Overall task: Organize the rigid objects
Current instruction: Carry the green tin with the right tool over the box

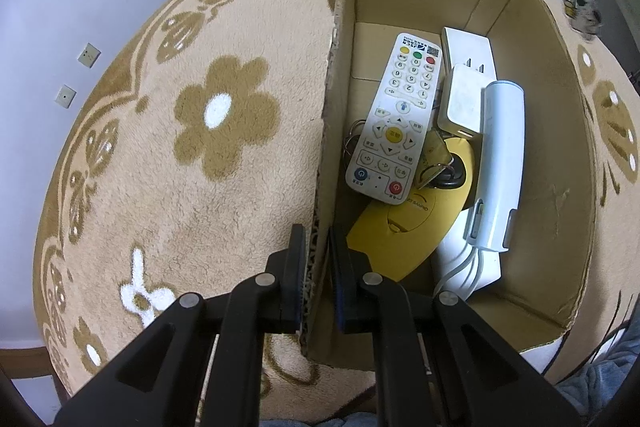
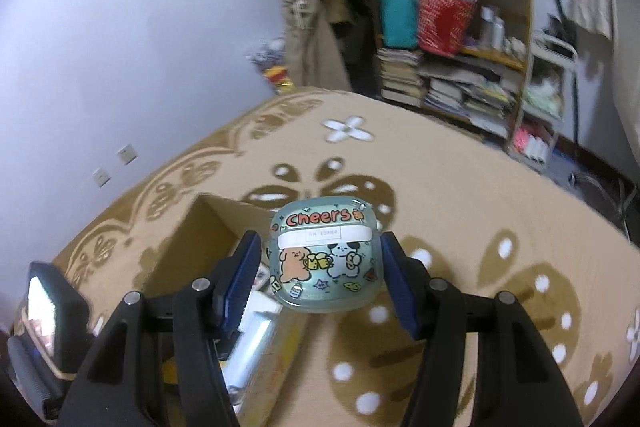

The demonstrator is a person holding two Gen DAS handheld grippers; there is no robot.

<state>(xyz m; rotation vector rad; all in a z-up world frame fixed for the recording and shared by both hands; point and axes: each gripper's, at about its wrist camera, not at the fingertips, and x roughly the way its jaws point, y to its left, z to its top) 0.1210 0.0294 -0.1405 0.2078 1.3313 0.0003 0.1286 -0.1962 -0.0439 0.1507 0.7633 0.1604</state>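
Observation:
My left gripper (image 1: 316,251) is shut on the near left wall of an open cardboard box (image 1: 336,131), one finger inside and one outside. In the box lie a white remote (image 1: 394,119), a yellow flat case (image 1: 408,223), keys (image 1: 436,163), a white charger (image 1: 464,99) and a pale blue tube-shaped device (image 1: 500,163). My right gripper (image 2: 320,259) is shut on a teal "Cheers" cartoon case (image 2: 324,255) and holds it above the box (image 2: 188,239), over its right side.
The box stands on a beige blanket with brown flowers (image 1: 192,115). A lilac wall with sockets (image 2: 128,153) is to the left. Cluttered shelves with books (image 2: 452,67) stand behind. The left tool's dark body (image 2: 48,307) shows at the right wrist view's lower left.

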